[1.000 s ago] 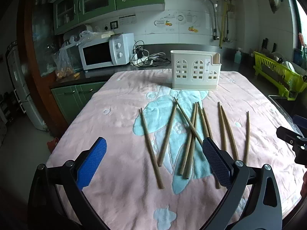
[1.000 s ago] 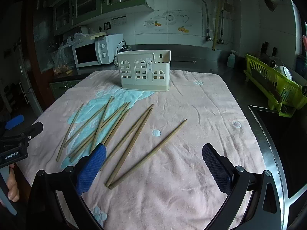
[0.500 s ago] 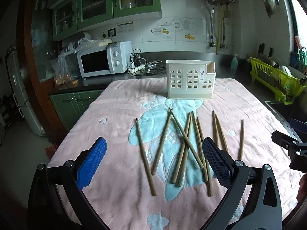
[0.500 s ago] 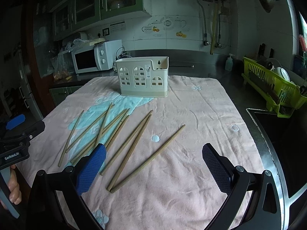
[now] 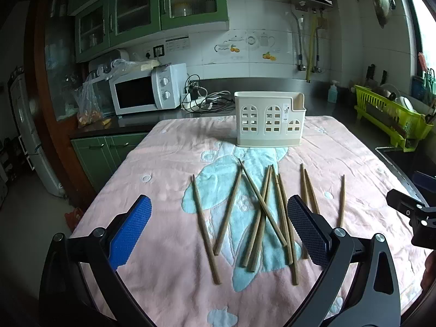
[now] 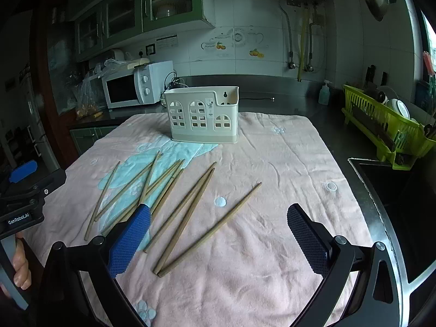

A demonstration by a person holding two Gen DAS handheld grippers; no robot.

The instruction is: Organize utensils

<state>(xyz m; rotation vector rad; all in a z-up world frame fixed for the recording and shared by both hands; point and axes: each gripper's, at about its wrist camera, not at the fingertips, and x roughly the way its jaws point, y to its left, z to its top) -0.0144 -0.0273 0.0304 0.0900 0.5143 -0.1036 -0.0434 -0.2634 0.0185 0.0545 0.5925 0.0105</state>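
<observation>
Left wrist view, from the left edge across: a white microwave oven (image 5: 148,91) stands on the dark counter beneath green glass-fronted wall cabinets (image 5: 152,8). Toward the middle, a pink terry towel with a pale blue patch (image 5: 169,169) covers the worktop. On it lie the brown wooden chopsticks (image 5: 261,207), loose and flat, fanned out with several crossing one another over the blue patch. Beyond them, at the far end of the towel, a cream plastic utensil holder with arched window cut-outs (image 5: 269,120) stands upright, apart from the chopsticks. The left gripper (image 5: 218,231) hangs above the near ends of the sticks, its blue-padded fingers (image 5: 130,229) spread wide with nothing between them. At the right edge a lime-green plastic dish rack (image 5: 392,114) sits on the counter.

Right wrist view, again left to right: a person's hand (image 6: 20,268) grips the handle of the other tool at the left border. The main bunch of chopsticks lies left of centre, then a pair side by side, then a single chopstick (image 6: 212,230) farthest right. The right gripper (image 6: 218,231) is released, fingers wide apart and empty, hovering over the near part of the towel with the single stick and the pair lying between its pads in the view.
</observation>
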